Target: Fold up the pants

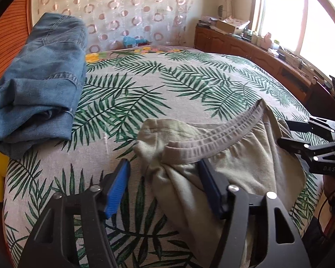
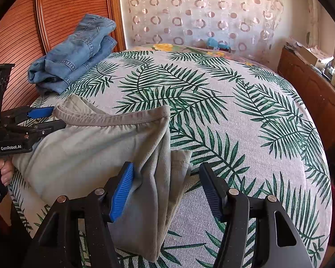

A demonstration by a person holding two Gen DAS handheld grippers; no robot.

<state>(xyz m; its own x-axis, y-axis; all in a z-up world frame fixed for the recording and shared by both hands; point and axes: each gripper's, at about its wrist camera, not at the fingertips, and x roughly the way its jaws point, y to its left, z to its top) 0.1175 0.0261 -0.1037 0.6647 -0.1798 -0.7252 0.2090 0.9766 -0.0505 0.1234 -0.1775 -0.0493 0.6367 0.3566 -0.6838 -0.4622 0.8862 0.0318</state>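
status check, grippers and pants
Left gripper open at waistband. Right gripper open over folded edge. Grey pants half folded on bed. Jeans far, clear.

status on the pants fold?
Done: jeans sit folded at the bed's far corner. In hand: grey pants lie bunched, waistband showing; left gripper and right gripper both open around the fabric. Left: grasp, flatten, fold.

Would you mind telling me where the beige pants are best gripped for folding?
Probably at the elastic waistband of the beige pants, one corner per gripper, coming from the near bed edge: it is the thickest, raised ridge, and the left gripper already straddles cloth just below it.
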